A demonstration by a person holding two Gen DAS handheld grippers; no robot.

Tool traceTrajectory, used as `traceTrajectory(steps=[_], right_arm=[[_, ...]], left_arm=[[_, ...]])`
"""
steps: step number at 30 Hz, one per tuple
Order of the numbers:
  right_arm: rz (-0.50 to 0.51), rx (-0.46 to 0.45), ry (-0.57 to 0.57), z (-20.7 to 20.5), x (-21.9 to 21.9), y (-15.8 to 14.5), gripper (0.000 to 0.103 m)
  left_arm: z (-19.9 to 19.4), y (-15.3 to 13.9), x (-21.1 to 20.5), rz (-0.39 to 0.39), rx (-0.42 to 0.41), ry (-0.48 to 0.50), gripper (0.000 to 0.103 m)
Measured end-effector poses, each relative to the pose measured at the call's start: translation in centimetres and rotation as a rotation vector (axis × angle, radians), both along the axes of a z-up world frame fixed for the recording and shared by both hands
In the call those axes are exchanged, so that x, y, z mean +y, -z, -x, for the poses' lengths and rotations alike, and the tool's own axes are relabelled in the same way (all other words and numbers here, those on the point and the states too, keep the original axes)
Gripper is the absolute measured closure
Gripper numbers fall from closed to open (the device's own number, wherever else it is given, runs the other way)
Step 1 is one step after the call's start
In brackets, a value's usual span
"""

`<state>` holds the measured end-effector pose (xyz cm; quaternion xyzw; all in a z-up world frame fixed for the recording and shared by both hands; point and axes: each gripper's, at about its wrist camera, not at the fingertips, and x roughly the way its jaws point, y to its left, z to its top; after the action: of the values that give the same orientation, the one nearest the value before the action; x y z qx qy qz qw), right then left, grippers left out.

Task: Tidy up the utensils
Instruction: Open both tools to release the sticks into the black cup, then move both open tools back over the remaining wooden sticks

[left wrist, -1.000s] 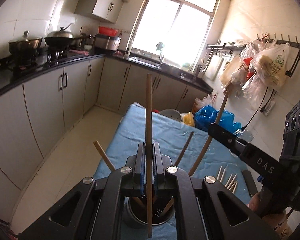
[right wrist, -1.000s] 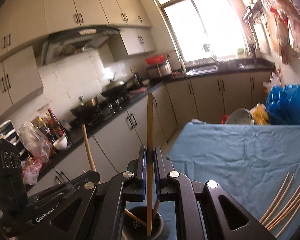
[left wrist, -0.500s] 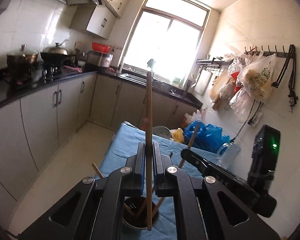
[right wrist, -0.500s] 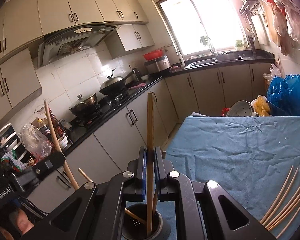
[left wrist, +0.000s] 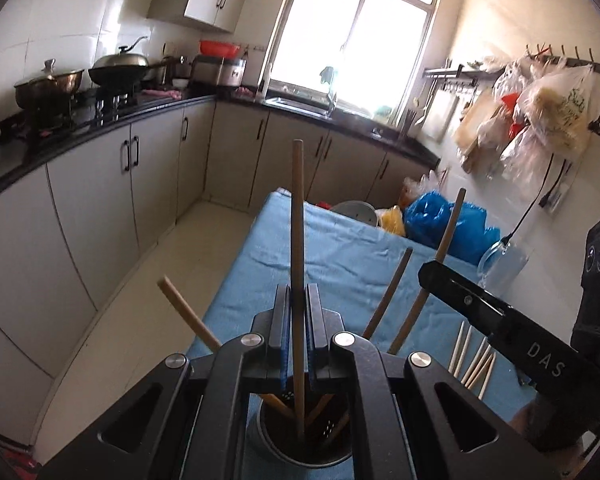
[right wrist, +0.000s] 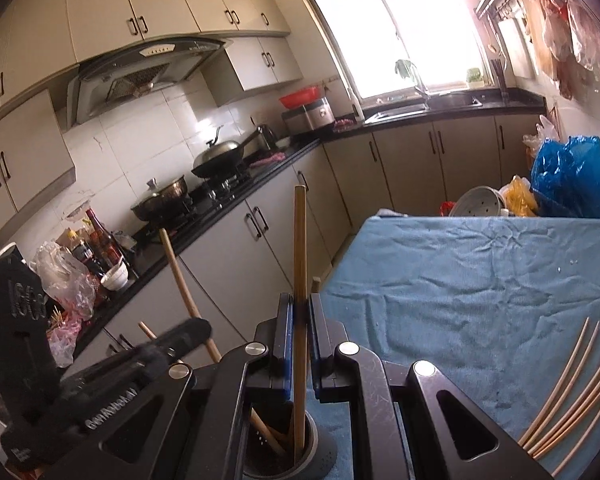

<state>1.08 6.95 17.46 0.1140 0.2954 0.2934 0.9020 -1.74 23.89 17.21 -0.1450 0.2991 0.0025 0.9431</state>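
1. Directly below the left tool (left wrist: 298, 336), in the left wrist view, stands the dark utensil holder (left wrist: 300, 436) on the blue-clothed bench (left wrist: 340, 256). This tool is pinching a wooden chopstick (left wrist: 297, 240) between its blue pads, the stick's long axis upright and nearly in line with the holder's mouth, its lower end already inside the rim. Other sticks lean out of the holder to left and right. The right tool (left wrist: 440, 276) reaches in from the right side, pinching its own stick (left wrist: 448, 240), which slants down toward the same holder. A few loose chopsticks (left wrist: 472, 360) lie flat on the cloth just beside the holder's right.

2. Straight under the right tool (right wrist: 300, 340), in the right wrist view, the same holder (right wrist: 288, 452) sits at the near edge of the bench (right wrist: 460, 272). A chopstick (right wrist: 300, 260) is clamped here too, upright, tip down in the holder. The left tool (right wrist: 188, 332) comes in blurred from the left with its stick (right wrist: 180, 276) angled toward the holder. Pale loose sticks (right wrist: 572, 376) lie well to the right on the cloth.

3. Judging by this, both sticks point down into the holder, so the coming move looks like a plain release. Either tool seems equally near; the remaining loose sticks lie on the right tool's side.
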Motion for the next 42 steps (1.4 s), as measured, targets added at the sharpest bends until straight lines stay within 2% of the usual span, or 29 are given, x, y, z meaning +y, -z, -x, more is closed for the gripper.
traceTrajectory(steps=[3,5,7,9,15,21,23,27,32,38,42], right_arm=[[-0.003,0.015,0.004,-0.2,0.0,0.6,0.095],[-0.014,0.036,0.005,-0.4,-0.2,0.9,0.09],[-0.017,0.047,0.011,-0.6,-0.4,1.0,0.074],[-0.023,0.05,0.023,-0.5,-0.8,1.1,0.066],[-0.036,0.055,0.061,0.3,-3.1,1.0,0.061],[-0.037,0.074,0.138,2.1,-8.6,1.8,0.06],[-0.024,0.086,0.18,3.0,-11.4,2.5,0.06],[0.022,0.135,0.308,4.7,-18.2,4.8,0.06],[0.066,0.258,0.445,6.3,-25.7,8.5,0.06],[0.074,0.358,0.468,5.3,-29.9,12.2,0.06],[0.072,0.39,0.445,3.9,-30.2,13.5,0.06]], left_arm=[[0.4,0.0,0.1,0.004,-0.006,-0.015,0.097],[0.8,-0.3,0.3,0.012,-0.012,-0.016,0.095],[1.2,-0.5,0.3,0.016,-0.013,-0.022,0.09],[1.8,-0.8,0.4,0.015,-0.02,-0.031,0.085],[4.8,-2.3,-0.7,0.023,-0.071,-0.029,0.085],[7.2,-2.9,-4.7,0.05,-0.087,0.077,0.073],[7.2,-2.4,-6.5,0.049,-0.068,0.121,0.072],[5.9,-0.1,-10.9,0.063,0.021,0.221,0.072],[3.3,3.6,-16.2,0.069,0.135,0.307,0.072],[-0.9,7.5,-21.6,0.03,0.244,0.335,0.072],[-4.1,9.2,-25.1,-0.024,0.279,0.345,0.072]])
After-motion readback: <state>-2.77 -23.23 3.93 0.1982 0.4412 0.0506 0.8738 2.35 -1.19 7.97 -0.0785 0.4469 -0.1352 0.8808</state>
